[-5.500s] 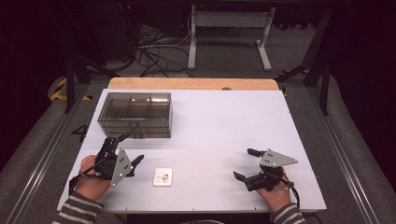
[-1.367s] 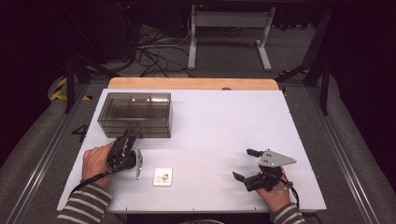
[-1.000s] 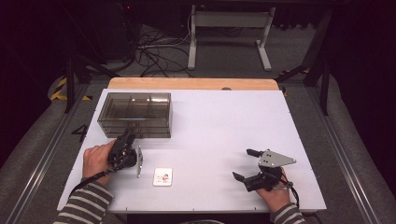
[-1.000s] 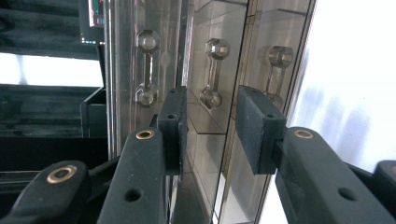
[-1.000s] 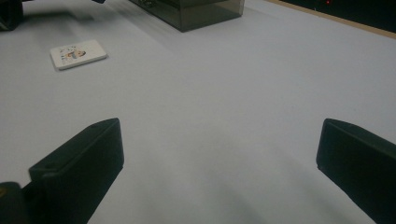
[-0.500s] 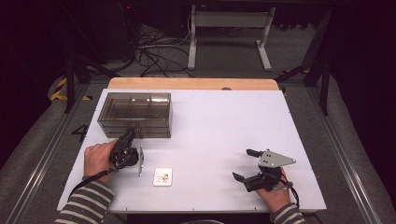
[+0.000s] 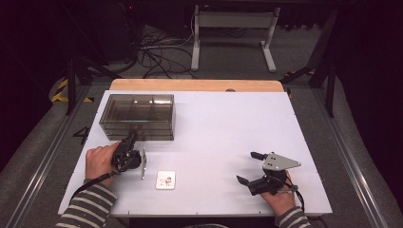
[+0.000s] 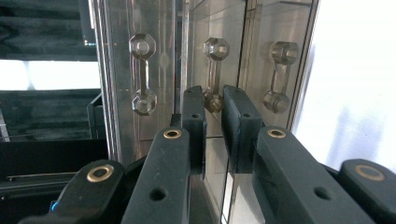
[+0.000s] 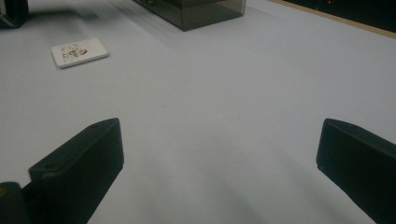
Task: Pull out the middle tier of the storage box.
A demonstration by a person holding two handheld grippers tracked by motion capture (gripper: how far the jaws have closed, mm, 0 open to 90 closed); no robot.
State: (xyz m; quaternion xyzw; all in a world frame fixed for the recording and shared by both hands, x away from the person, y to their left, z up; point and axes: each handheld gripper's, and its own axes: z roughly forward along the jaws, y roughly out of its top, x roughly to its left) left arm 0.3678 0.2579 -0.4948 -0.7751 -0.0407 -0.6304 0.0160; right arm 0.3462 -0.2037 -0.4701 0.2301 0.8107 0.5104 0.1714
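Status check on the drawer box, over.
Left gripper just closed on middle drawer handle. Right gripper open, resting on table. Card lies clear of drawer box.

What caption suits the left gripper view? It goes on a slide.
Left tool closing its jaws on the middle clear drawer handle of the smoky plastic drawer box.

My right claw (image 9: 219,163) gapes wide over bare tabletop (image 9: 224,93); a small card (image 9: 80,52) lies at ten o'clock, a smoky box (image 9: 196,11) at twelve.

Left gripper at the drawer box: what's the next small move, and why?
Probably a straight pull back toward the person. The left gripper has just been closing, and its fingers now flank the middle drawer handle of the clear drawer box, which looks shut.
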